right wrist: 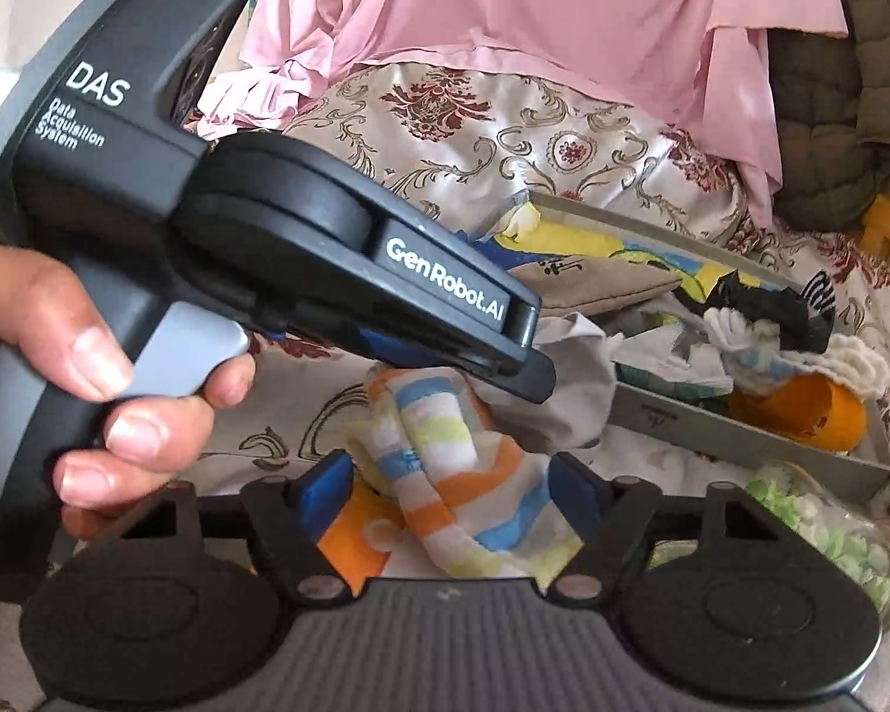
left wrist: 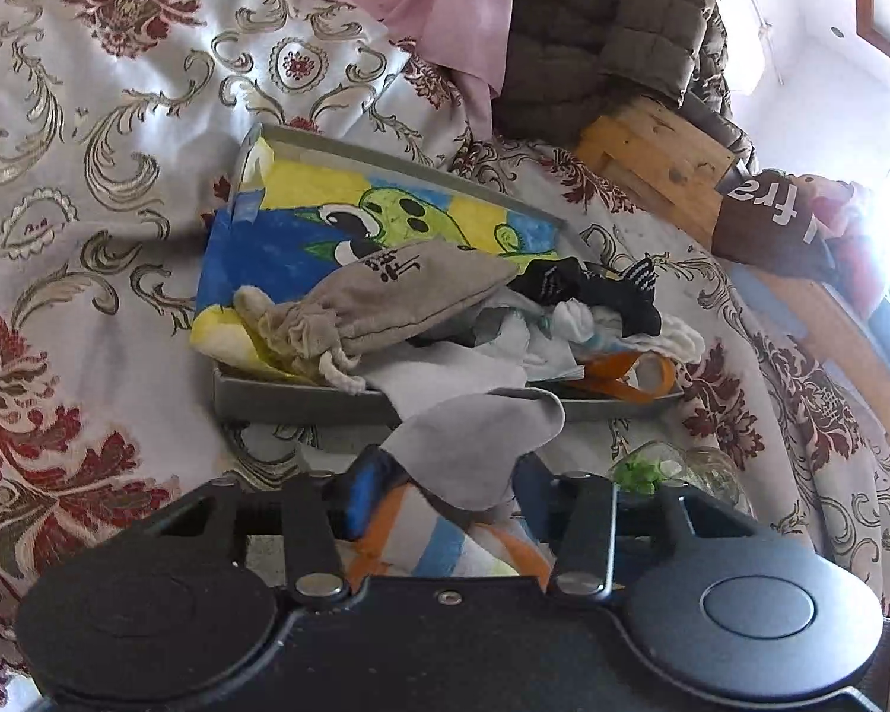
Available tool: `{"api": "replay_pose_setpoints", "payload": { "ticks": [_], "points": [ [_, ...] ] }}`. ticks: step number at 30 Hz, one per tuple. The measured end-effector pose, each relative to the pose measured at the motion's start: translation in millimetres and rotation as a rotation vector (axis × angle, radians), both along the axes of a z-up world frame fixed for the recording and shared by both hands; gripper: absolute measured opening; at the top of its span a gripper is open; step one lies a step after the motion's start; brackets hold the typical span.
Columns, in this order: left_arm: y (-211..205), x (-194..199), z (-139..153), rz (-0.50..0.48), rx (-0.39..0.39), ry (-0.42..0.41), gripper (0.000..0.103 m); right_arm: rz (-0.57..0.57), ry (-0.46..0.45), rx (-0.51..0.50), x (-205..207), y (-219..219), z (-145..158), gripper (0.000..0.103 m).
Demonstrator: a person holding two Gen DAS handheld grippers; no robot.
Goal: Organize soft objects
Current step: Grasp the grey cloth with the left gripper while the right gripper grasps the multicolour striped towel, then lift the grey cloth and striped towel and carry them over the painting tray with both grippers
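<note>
Progress: the shallow grey tray (left wrist: 302, 400) on the flowered satin bedspread (left wrist: 89, 136) already holds several soft things, so I judge the task is partly done, maybe half.
In the tray: a bright yellow-and-blue cartoon cloth (left wrist: 302, 219), a beige drawstring pouch (left wrist: 385, 296), a black sock (left wrist: 581, 291), white socks (left wrist: 575, 320) and an orange piece (left wrist: 635, 377), all in a loose heap.
Left to do: a pale grey cloth (left wrist: 480, 445) hangs over the near tray rim, and the striped sock (right wrist: 445, 474) in orange, blue and yellow lies outside the tray, just in front of it.
Left gripper (left wrist: 445, 495): its blue pads (left wrist: 365, 492) stand partly apart with the grey cloth between them; whether they press on it I cannot tell.
Right gripper (right wrist: 448, 483): the jaws are apart, one on each side of the striped sock, and the pads do not yet touch it.
Nearby: a clear jar of green pieces (right wrist: 830, 534) stands beside the tray.
</note>
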State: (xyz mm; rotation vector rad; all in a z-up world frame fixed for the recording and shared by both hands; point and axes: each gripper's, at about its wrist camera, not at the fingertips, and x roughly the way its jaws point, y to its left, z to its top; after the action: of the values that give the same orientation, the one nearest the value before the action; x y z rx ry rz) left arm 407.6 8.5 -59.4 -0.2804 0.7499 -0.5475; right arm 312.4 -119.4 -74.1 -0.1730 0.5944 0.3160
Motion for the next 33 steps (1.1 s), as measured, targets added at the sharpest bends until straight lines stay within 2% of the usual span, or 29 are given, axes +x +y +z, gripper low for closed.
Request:
{"api": "replay_pose_setpoints", "payload": {
  "ticks": [3, 5, 7, 9, 11, 13, 20, 26, 33],
  "points": [
    [1.6, 2.2, -1.7, -0.001, -0.022, 0.017, 0.034, 0.005, 0.010, 0.017, -0.3, -0.9, 0.4, 0.065],
    [3.1, 3.0, -3.0, 0.005, -0.030, 0.026, 0.028, 0.002, 0.022, 0.034, 0.2, -2.9, 0.1, 0.053],
    [5.2, 4.1, -4.3, 0.016, -0.040, 0.036, 0.014, -0.006, 0.037, 0.059, 0.8, -5.8, -0.6, 0.044],
    [8.6, 5.0, -5.6, 0.029, -0.060, 0.050, 0.011, -0.019, 0.046, 0.080, 1.4, -9.7, -0.5, 0.035],
    [10.9, 5.0, -5.7, 0.043, -0.079, 0.059, 0.008, -0.027, 0.043, 0.089, 0.8, -12.1, 0.2, 0.021],
    [12.0, 3.7, -4.3, 0.052, -0.084, 0.060, 0.007, -0.032, 0.030, 0.100, -1.2, -13.9, 1.9, 0.017],
    [17.5, -15.4, 22.4, 0.102, -0.098, -0.010, 0.005, -0.037, -0.057, 0.109, -18.9, -15.8, 19.3, 0.012],
    [32.0, -47.2, 58.7, 0.169, -0.153, -0.073, 0.005, -0.046, -0.096, 0.145, -48.1, -27.1, 40.7, 0.012],
    [36.1, -91.4, 96.8, 0.196, -0.127, -0.137, 0.005, -0.101, -0.146, 0.213, -78.9, -55.8, 67.1, 0.012]
  ]
}}
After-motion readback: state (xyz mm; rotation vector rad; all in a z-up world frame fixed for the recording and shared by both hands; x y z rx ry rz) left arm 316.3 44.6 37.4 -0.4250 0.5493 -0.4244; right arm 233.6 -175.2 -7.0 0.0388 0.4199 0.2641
